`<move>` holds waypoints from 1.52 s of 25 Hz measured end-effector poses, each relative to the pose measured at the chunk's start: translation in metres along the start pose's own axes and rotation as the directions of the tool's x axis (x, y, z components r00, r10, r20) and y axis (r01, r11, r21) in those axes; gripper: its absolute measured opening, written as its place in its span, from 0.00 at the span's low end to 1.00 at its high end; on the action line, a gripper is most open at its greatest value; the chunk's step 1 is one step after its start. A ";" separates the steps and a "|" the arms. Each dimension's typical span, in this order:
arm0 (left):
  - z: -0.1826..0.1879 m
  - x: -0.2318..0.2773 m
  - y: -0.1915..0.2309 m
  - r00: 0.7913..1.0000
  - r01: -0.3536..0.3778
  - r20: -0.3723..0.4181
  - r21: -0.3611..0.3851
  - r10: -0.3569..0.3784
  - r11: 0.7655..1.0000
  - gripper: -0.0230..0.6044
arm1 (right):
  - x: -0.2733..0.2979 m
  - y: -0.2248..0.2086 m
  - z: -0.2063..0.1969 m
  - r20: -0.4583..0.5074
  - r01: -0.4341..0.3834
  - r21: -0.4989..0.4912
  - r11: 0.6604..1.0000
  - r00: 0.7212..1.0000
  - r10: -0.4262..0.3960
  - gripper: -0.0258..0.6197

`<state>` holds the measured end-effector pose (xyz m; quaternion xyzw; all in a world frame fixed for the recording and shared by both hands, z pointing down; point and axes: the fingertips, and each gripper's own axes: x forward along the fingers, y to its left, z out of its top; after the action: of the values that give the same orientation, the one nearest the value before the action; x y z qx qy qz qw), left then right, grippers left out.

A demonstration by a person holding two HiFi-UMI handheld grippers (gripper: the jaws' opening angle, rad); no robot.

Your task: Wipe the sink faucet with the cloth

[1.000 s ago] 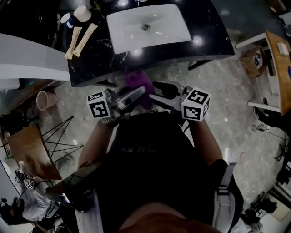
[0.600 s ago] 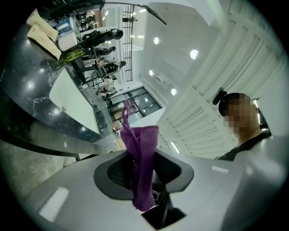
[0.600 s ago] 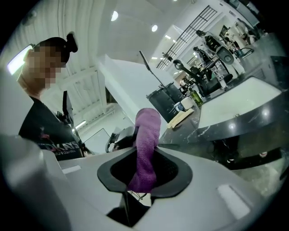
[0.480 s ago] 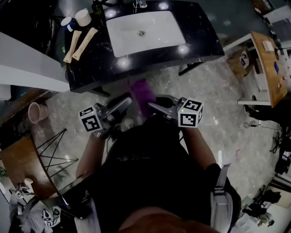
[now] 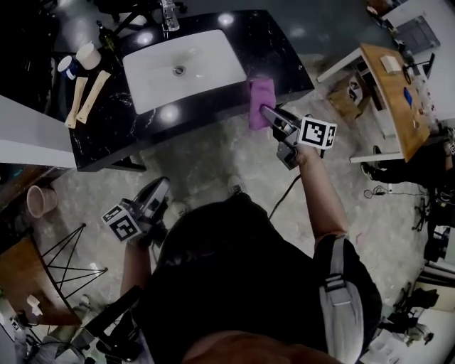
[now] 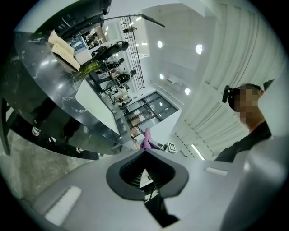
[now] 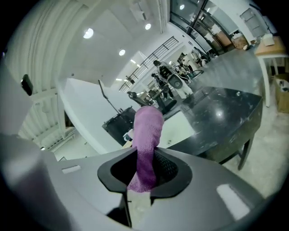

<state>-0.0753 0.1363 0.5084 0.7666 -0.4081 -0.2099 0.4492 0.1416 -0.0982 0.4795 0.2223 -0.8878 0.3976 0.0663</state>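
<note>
The purple cloth [image 5: 261, 102] hangs over the front right edge of the black counter [image 5: 281, 60], with my right gripper [image 5: 274, 117] shut on its near end. In the right gripper view the cloth [image 7: 147, 140] stands up from between the pads. The white sink [image 5: 199, 64] lies to the cloth's left, and the chrome faucet [image 5: 169, 14] stands behind the basin at the far edge. My left gripper [image 5: 155, 193] hangs low by the person's left side, well short of the counter, shut and empty. Its own view shows the jaws [image 6: 144, 152] meeting, with the cloth [image 6: 145, 140] small in the distance.
Two tan tubes [image 5: 85, 96] and two cups [image 5: 78, 57] sit on the counter's left end. A wooden table [image 5: 394, 92] stands to the right, and a cardboard box [image 5: 350, 96] lies between it and the counter. A pink bucket [image 5: 34, 200] and a wire-legged stool [image 5: 60, 263] are at the left.
The right gripper closed on the cloth and carried it from in front of the body out to the counter's right front edge. The left gripper drew back down to the left and shut.
</note>
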 end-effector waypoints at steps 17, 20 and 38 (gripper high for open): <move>-0.098 0.104 -0.059 0.929 -0.248 0.263 -0.083 0.261 0.965 0.04 | 0.046 -0.283 0.059 -0.472 0.284 0.033 0.958 0.849 -0.235 0.20; -0.106 0.102 -0.067 0.912 -0.279 0.286 -0.090 0.293 0.956 0.04 | 0.046 -0.287 0.057 -0.478 0.285 0.030 0.958 0.846 -0.236 0.20; -0.107 0.086 -0.081 0.949 -0.262 0.191 0.021 0.253 0.965 0.04 | -0.060 -0.148 0.096 0.022 0.002 -0.005 1.000 1.000 -0.002 0.06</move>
<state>0.0837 0.1426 0.4968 0.6939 -0.5494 -0.2110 0.4149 0.2667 -0.2348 0.4977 0.2273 -0.8892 0.3928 0.0575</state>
